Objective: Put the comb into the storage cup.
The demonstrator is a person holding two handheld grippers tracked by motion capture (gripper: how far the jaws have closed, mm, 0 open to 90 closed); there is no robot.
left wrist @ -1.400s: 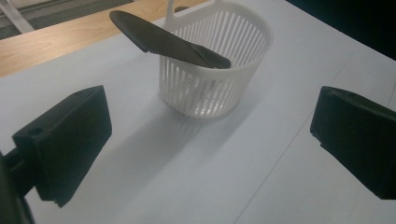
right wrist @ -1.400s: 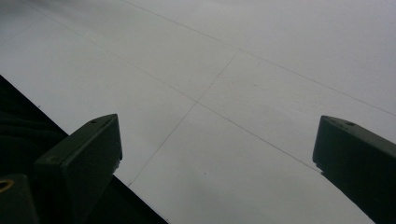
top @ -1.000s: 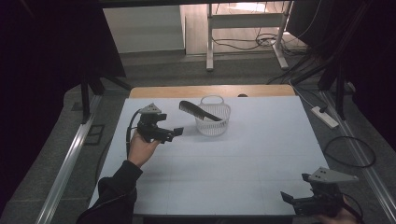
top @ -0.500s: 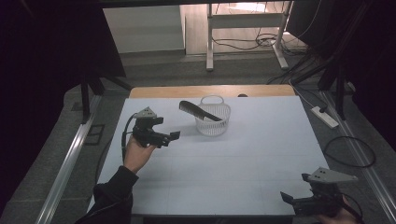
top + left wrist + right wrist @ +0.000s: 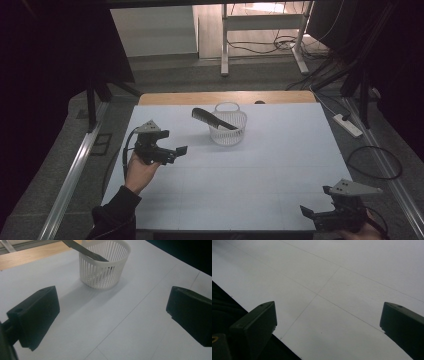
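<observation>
A white slatted basket (image 5: 228, 127) (image 5: 105, 263) stands near the far middle of the white table. A black comb (image 5: 214, 118) (image 5: 83, 250) leans in it, one end sticking out over the rim to the left. My left gripper (image 5: 176, 153) (image 5: 112, 315) is held above the table's left side, to the left of and nearer than the basket, open with nothing between its jaws. My right gripper (image 5: 309, 216) (image 5: 329, 325) hovers at the near right corner, open and empty, its jaws over bare table.
The white table (image 5: 260, 170) ends in a wooden strip (image 5: 225, 96) at the far edge. Metal rails (image 5: 75, 165) run along both sides on the floor. A power strip (image 5: 346, 125) and cables (image 5: 375, 160) lie on the floor to the right.
My left gripper has drawn back toward the near left, away from the basket. The right gripper has stayed in place.
</observation>
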